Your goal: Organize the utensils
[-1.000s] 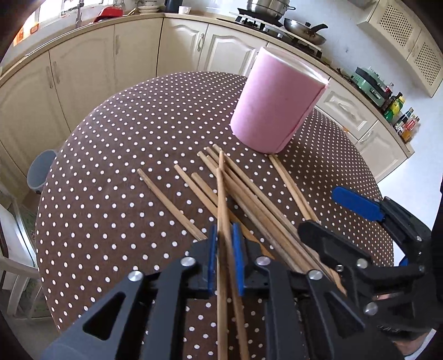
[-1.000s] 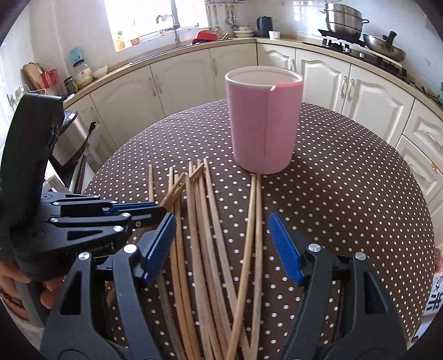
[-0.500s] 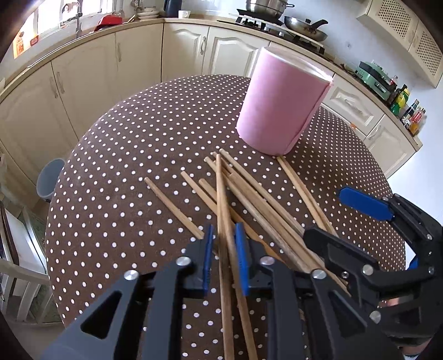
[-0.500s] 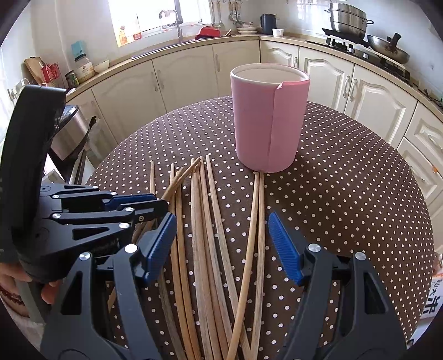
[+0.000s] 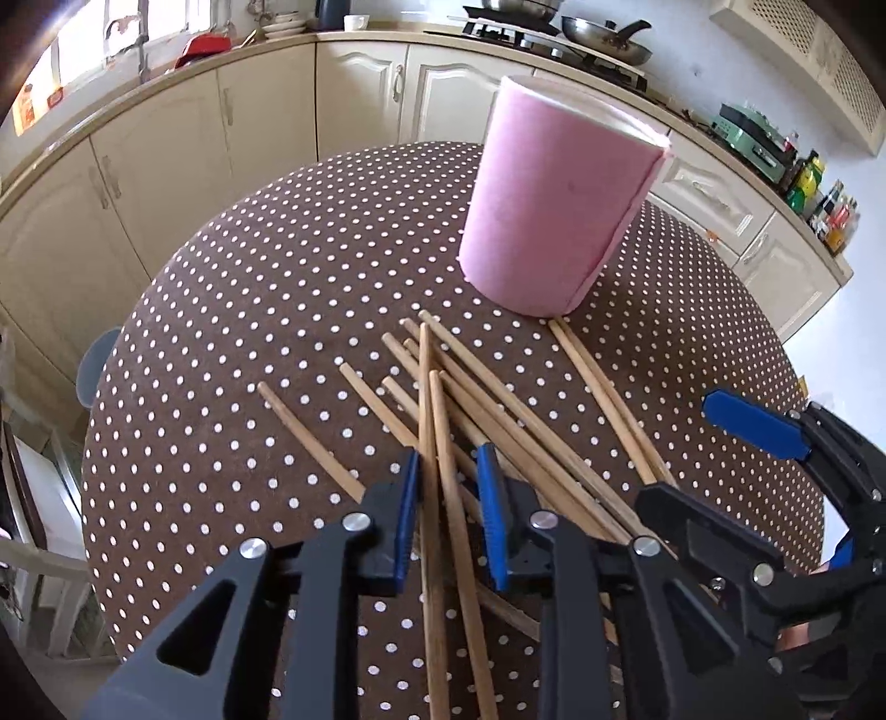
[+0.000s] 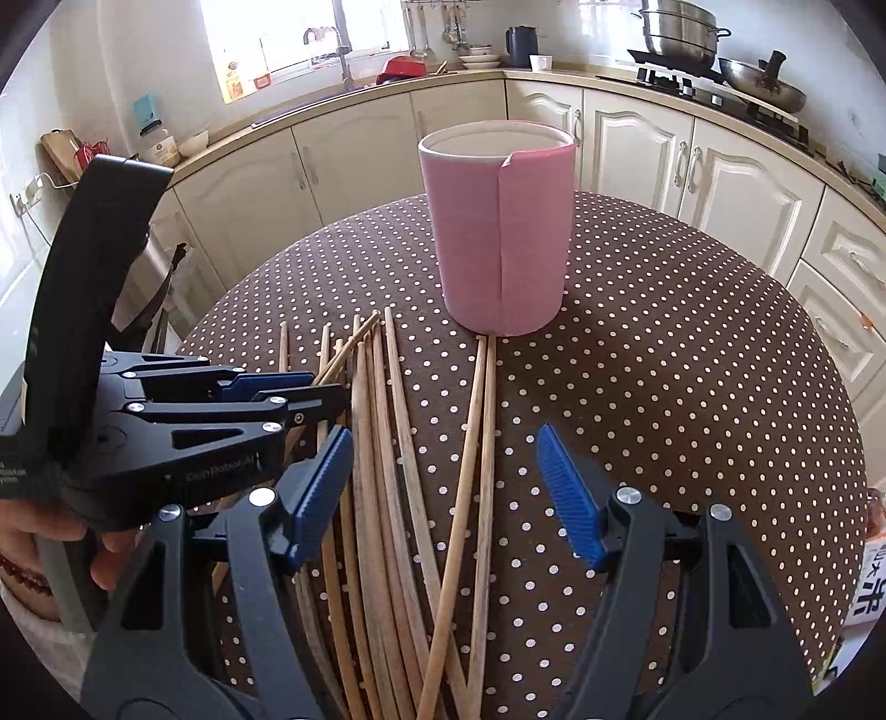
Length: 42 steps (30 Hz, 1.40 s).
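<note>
Pick step: left gripper [image 5: 447, 487] pinching 2 chopsticks [image 5: 437, 437], lower centre. Right gripper [image 6: 448, 487] wide open, empty. Next: lift, drop into pink holder [image 5: 559, 199], upper centre.

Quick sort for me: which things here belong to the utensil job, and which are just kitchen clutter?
Job:
chopsticks on the table
pink holder
left gripper, around two chopsticks
right gripper, open

Clutter:
wok
steel pot
kettle
</note>
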Each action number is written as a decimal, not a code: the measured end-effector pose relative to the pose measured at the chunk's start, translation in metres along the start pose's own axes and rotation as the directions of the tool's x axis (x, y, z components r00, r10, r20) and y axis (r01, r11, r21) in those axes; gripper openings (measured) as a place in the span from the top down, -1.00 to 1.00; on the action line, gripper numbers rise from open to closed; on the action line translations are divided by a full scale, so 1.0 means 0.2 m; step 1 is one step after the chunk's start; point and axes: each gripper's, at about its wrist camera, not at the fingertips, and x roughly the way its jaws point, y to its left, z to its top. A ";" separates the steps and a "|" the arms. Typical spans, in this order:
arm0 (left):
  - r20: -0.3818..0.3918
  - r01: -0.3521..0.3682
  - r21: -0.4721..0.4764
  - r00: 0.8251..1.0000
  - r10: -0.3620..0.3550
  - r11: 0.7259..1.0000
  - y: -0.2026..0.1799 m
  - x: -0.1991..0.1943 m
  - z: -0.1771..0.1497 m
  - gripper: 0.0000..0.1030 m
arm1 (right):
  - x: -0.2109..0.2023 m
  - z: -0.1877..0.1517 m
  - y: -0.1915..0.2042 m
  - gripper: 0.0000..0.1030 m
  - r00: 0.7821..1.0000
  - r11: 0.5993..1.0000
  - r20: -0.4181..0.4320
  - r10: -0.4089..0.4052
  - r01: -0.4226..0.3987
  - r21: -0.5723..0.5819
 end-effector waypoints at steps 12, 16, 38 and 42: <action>0.011 0.006 -0.011 1.000 -0.005 1.000 0.08 -0.05 -0.04 0.58 | 0.03 0.03 0.05 -0.34 1.000 1.000 -0.009 0.016 -0.016 -0.024; 0.017 -0.005 0.004 1.000 0.005 1.000 0.08 -0.06 -0.07 0.58 | 0.04 0.03 0.07 -0.34 1.000 0.999 -0.012 0.021 -0.021 -0.026; 0.024 0.026 -0.021 0.999 -0.025 0.999 0.05 0.03 0.05 0.88 | 0.07 0.05 0.09 -0.33 0.999 0.998 -0.038 0.025 -0.027 -0.058; 0.071 0.045 -0.054 0.997 -0.042 0.998 0.11 -0.05 0.03 0.88 | 0.09 0.07 0.13 -0.32 0.998 0.997 -0.042 0.036 -0.039 -0.066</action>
